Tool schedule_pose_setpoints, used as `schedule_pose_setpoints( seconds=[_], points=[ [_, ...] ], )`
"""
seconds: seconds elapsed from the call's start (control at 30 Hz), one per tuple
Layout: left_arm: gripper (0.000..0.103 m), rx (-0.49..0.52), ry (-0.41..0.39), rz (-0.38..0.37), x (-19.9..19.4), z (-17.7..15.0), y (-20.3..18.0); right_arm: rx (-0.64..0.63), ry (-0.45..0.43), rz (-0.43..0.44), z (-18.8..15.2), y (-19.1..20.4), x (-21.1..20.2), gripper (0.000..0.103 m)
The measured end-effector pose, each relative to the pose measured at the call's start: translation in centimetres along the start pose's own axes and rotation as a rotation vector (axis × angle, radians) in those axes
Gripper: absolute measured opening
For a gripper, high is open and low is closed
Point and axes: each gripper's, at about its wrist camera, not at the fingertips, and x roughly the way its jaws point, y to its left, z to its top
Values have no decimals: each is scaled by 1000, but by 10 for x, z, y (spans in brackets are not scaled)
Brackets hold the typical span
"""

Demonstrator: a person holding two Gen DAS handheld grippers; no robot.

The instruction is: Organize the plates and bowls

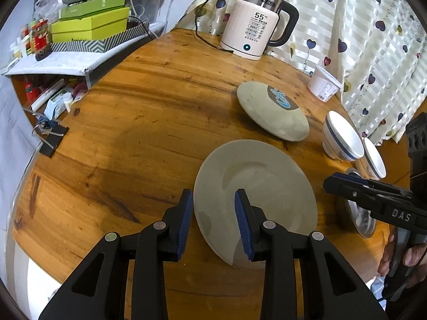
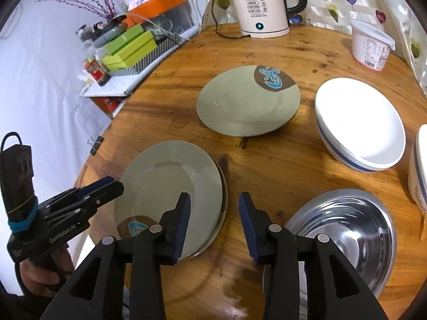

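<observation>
A grey-green plate (image 1: 264, 186) lies near the table's front; it also shows in the right wrist view (image 2: 170, 184), where it rests on a steel plate (image 2: 223, 208). My left gripper (image 1: 213, 200) is open, its fingers either side of the plate's near rim. A second grey-green plate with a brown and blue mark (image 1: 269, 112) (image 2: 248, 101) lies further back. Two white bowls with blue bands (image 1: 343, 136) (image 1: 373, 160) stand at the right, the larger one (image 2: 360, 125) beside a steel bowl (image 2: 344, 229). My right gripper (image 2: 214, 205) is open and empty, between plate and steel bowl.
A white kettle (image 1: 256, 26) (image 2: 263, 2) with its cord stands at the back of the round wooden table (image 1: 133, 133). A white tub (image 1: 323, 84) (image 2: 371, 45) sits by the curtain. A cluttered shelf with green boxes (image 1: 90, 26) lies left. Binder clips (image 1: 52, 138) grip the table's edge.
</observation>
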Motion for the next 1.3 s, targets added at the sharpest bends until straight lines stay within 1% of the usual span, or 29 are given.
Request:
schedule_pose_setpoints(
  seconds=[0.13,0.43,0.7,0.93,1.3],
  points=[
    [34,12,-7,-5,0,4,-3,3,-16,5,-1,-1,-8,40],
    [34,28,-6,-18,3,15,-7,22,-39,-11,4,-9,-19,41],
    [34,53,-11,-38,6,29,-15,31,-51,-18,11,-14,-21,41],
    [34,90,-9,-51,13,43,-23,70,-57,-24,19,-20,-18,41],
    [34,157,4,-91,30,85,-31,168,-47,-26,34,-32,-3,41]
  ],
)
